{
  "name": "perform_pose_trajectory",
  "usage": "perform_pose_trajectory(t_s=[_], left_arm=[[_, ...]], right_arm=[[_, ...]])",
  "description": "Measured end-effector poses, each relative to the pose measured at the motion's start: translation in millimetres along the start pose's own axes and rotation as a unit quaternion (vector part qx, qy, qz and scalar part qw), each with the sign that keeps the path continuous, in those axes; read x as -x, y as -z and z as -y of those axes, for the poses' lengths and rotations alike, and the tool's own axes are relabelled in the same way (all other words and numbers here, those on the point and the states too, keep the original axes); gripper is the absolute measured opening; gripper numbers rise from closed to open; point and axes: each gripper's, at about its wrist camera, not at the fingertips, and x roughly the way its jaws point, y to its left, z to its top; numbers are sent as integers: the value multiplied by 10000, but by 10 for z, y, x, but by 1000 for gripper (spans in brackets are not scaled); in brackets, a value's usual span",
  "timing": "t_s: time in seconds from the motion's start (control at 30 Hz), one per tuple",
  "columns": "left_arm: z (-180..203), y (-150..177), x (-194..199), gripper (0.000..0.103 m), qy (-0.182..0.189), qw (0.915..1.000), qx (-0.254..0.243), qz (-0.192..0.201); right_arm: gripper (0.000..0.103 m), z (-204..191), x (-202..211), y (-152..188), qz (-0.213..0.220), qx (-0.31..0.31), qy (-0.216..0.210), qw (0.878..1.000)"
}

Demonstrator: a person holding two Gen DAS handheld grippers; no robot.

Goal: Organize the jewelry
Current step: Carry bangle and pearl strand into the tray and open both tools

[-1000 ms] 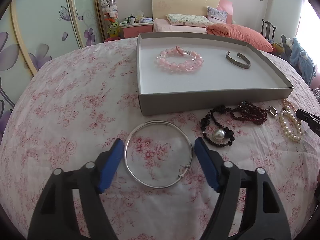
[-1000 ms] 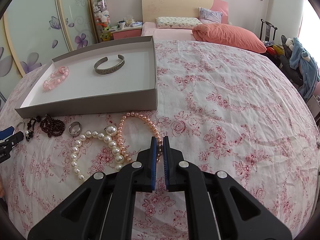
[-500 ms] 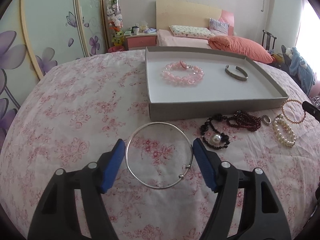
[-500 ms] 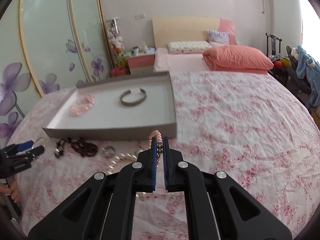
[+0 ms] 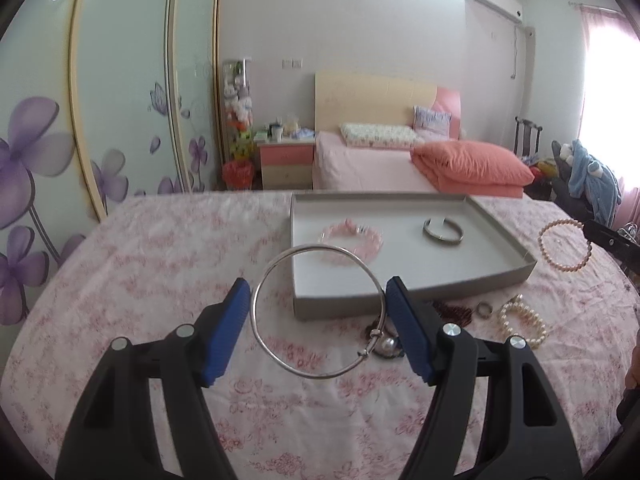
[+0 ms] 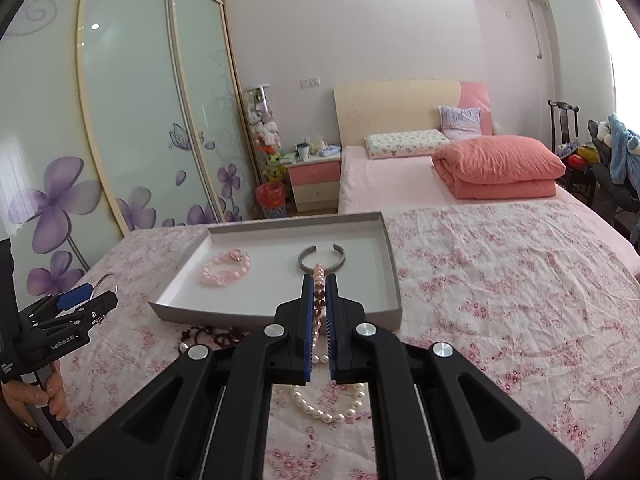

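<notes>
My left gripper (image 5: 318, 292) is shut on a thin silver bangle (image 5: 280, 356), which spans its blue pads and hangs above the flowered bedspread, in front of the grey tray (image 5: 400, 308). My right gripper (image 6: 319, 280) is shut on a pink pearl bracelet (image 6: 318, 300); in the left wrist view the pink pearl bracelet (image 5: 564, 246) hangs in the air to the right of the tray. In the tray (image 6: 280, 316) lie a pink bead bracelet (image 6: 226, 270) and a silver cuff (image 6: 306, 260). On the bedspread before the tray lie a white pearl bracelet (image 6: 328, 408), dark bead strands (image 5: 452, 312) and a ring (image 5: 484, 309).
A wardrobe with purple flowers (image 6: 120, 140) stands to the left. Beyond the tray are a nightstand (image 6: 314, 184) and a second bed with an orange quilt (image 6: 496, 168). A chair with clothes (image 6: 616, 160) is at the right. A person's hand (image 6: 36, 396) holds the left gripper's handle.
Both grippers have risen and tilted up. The silver bangle and the pink pearl bracelet have come off the bedspread with them; more of the room shows.
</notes>
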Motion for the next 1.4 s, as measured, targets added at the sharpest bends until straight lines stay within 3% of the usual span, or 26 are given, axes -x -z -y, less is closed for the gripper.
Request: perform_pose_trajectory(t_s=[0.33, 0.73, 1.13, 1.4], left_arm=[[328, -161, 313, 68, 25, 9972, -222, 707], [411, -285, 222, 68, 52, 9966, -177, 807], [472, -550, -303, 68, -21, 9966, -293, 771], [451, -668, -962, 68, 20, 9992, -155, 374]], right_arm=[[6, -231, 206, -84, 585, 208, -96, 9980], [6, -313, 141, -164, 828, 293, -158, 9960], [6, -286, -329, -390, 739, 263, -164, 9968], [6, -175, -928, -435, 312, 77, -35, 9995]])
